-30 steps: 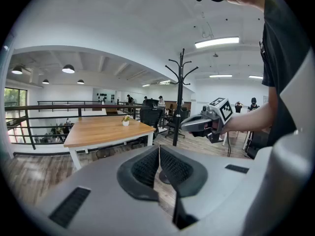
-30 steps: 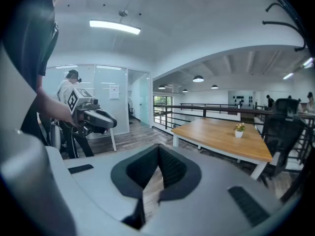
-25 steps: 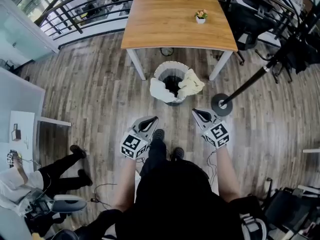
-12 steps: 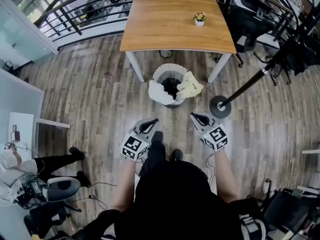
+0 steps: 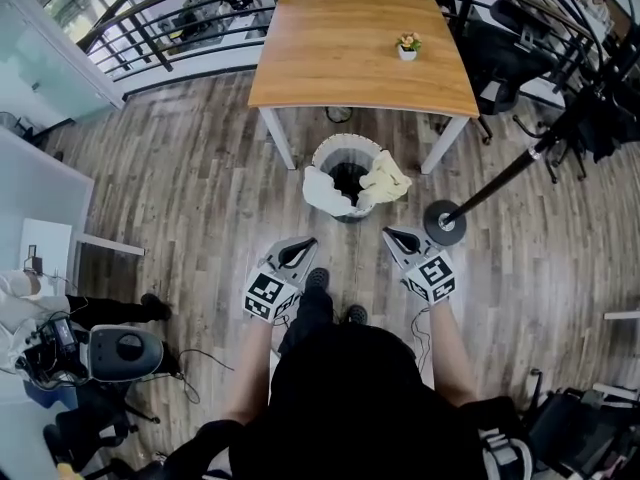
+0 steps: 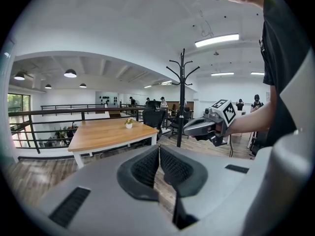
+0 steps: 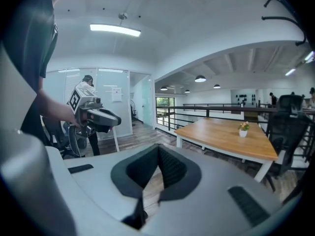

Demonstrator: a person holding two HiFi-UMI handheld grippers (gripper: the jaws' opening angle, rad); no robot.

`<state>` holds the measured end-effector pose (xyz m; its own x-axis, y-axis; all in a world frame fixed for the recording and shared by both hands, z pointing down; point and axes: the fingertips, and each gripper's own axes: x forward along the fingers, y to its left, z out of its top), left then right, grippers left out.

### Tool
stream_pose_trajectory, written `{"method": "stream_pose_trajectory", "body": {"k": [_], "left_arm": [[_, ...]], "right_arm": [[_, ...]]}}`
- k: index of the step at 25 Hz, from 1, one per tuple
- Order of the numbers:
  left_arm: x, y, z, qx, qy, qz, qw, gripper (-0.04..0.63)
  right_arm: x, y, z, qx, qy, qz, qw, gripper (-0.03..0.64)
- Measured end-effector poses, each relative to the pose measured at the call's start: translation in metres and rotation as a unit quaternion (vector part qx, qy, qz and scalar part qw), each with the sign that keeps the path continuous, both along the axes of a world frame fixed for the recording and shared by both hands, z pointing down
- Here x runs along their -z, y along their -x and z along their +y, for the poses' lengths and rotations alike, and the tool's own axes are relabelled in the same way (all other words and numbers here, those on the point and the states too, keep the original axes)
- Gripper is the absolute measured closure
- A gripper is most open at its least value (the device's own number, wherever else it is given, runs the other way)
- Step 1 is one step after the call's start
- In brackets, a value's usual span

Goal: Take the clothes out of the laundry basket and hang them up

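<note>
A round white laundry basket (image 5: 343,146) stands on the wooden floor by the near edge of a wooden table (image 5: 340,48). A white garment (image 5: 322,192) hangs over its left rim and a pale yellow one (image 5: 385,180) over its right rim. My left gripper (image 5: 303,245) is held shut and empty, short of the basket on its left. My right gripper (image 5: 392,236) is shut and empty too, short of the basket on its right. In the left gripper view the right gripper (image 6: 189,128) shows beside a black coat stand (image 6: 182,77).
The coat stand's round base (image 5: 444,222) and pole stand right of the basket. A small potted flower (image 5: 407,46) sits on the table. Black railing (image 5: 170,8) runs behind. A person with equipment (image 5: 110,353) is at the lower left; office chairs (image 5: 520,38) are at the right.
The view has shifted slightly, so the basket and table sit a little lower and to the right. The person at lower left has moved away and a grey device has come in. Both grippers stay shut.
</note>
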<state>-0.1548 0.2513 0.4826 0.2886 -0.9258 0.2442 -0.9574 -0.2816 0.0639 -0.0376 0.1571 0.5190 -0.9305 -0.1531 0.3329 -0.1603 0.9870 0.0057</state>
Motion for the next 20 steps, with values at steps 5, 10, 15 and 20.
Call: {"method": "stream_pose_trajectory", "body": {"k": [5, 10, 15, 20], "left_arm": [[0.007, 0.015, 0.002, 0.043, -0.020, 0.013, 0.9988, 0.555], [0.008, 0.022, 0.002, 0.062, -0.031, 0.000, 0.9976, 0.353], [0.008, 0.023, 0.000, 0.065, -0.033, 0.000, 0.9973, 0.306], [0.007, 0.018, 0.000, 0.051, -0.031, 0.006, 0.9982, 0.284]], "right_arm": [[-0.001, 0.004, 0.002, 0.008, 0.003, -0.002, 1.000, 0.574], [0.000, 0.003, 0.003, 0.007, 0.000, -0.009, 1.000, 0.498], [-0.003, 0.004, -0.001, 0.001, -0.007, -0.016, 1.000, 0.335], [0.002, 0.006, -0.003, -0.009, -0.017, -0.013, 1.000, 0.191]]}}
